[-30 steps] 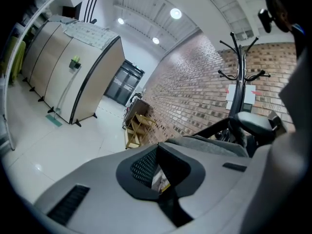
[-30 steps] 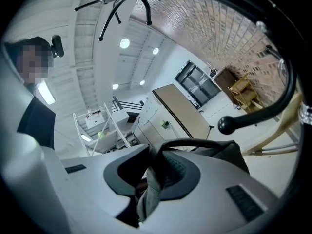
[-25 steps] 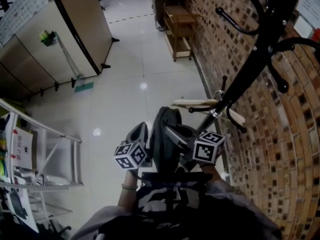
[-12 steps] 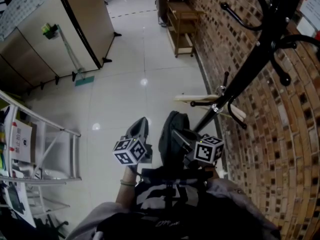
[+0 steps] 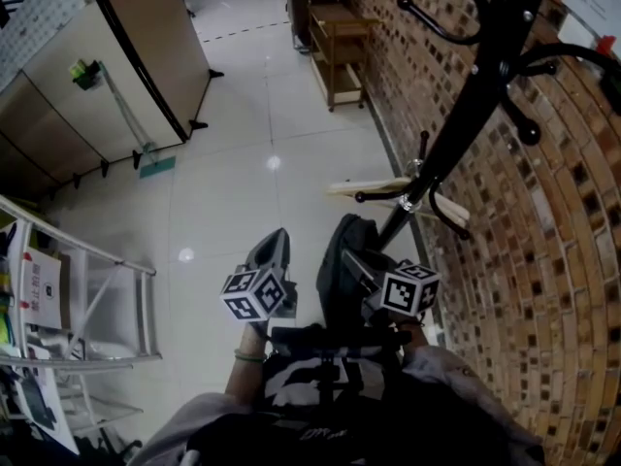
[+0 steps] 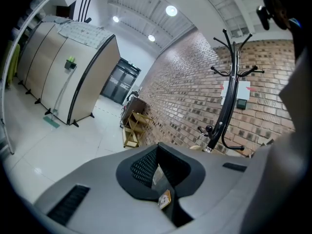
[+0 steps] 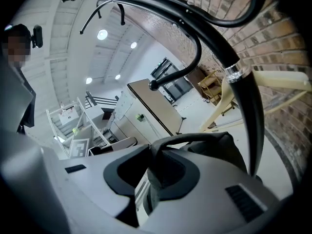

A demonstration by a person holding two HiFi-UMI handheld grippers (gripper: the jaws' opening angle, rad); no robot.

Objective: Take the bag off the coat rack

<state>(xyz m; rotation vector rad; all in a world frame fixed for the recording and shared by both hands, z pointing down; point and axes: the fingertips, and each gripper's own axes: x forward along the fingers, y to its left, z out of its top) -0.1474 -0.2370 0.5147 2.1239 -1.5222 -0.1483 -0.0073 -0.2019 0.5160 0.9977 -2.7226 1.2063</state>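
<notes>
The bag (image 5: 342, 260), lower middle of the head view, looks charcoal to black, though the light is poor there. The coat rack (image 5: 464, 100) is black with a silver collar. My left gripper (image 6: 159, 173) and right gripper (image 7: 156, 174) are grey. The left fingers (image 6: 144, 167) are black with a mesh pattern, and the cubes (image 5: 254, 297) are white with black squares. The wall (image 5: 514, 260) is reddish-brown brick with pale mortar. The floor (image 5: 243, 202) is glossy off-white tile.

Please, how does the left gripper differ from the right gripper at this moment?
The right gripper has its jaws closed on the strap of the bag; the left gripper has its jaws slightly apart, with nothing between them. The right gripper is nearer the coat rack; the left gripper is on the bag's other side. Both are grey and are held side by side.
</notes>
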